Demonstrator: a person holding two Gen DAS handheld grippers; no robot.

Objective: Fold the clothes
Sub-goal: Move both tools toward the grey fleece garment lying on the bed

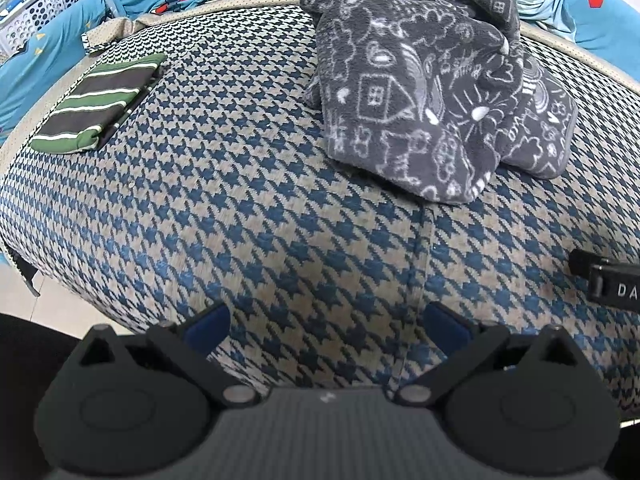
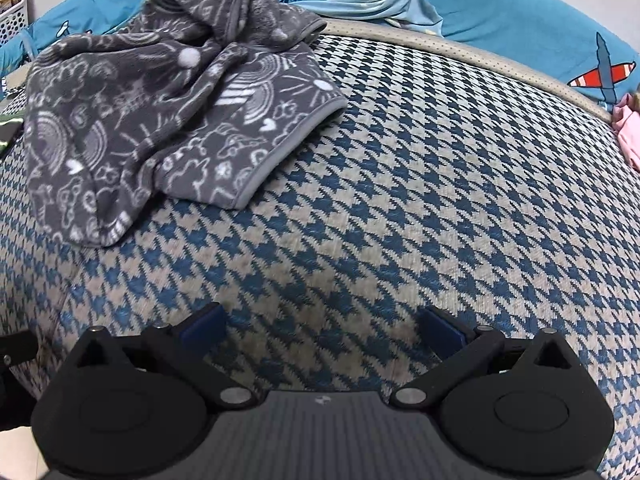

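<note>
Grey fleece (image 1: 432, 80) crumpled, top cut off, both tools empty

Even, bright light; soft shadows; edges warped, perhaps blurred.

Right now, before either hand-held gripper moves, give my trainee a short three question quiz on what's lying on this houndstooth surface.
1. True or false: the green striped garment is already folded flat.
2. Multiple choice: the grey patterned fleece garment is A) neatly folded, B) lying in a crumpled heap, C) held in a gripper.
3. Fill in: both the left hand-held gripper and the right hand-held gripper have their jaws ____ over the houndstooth cover.

Key: 1 true; 2 B; 3 open, holding nothing.
</note>
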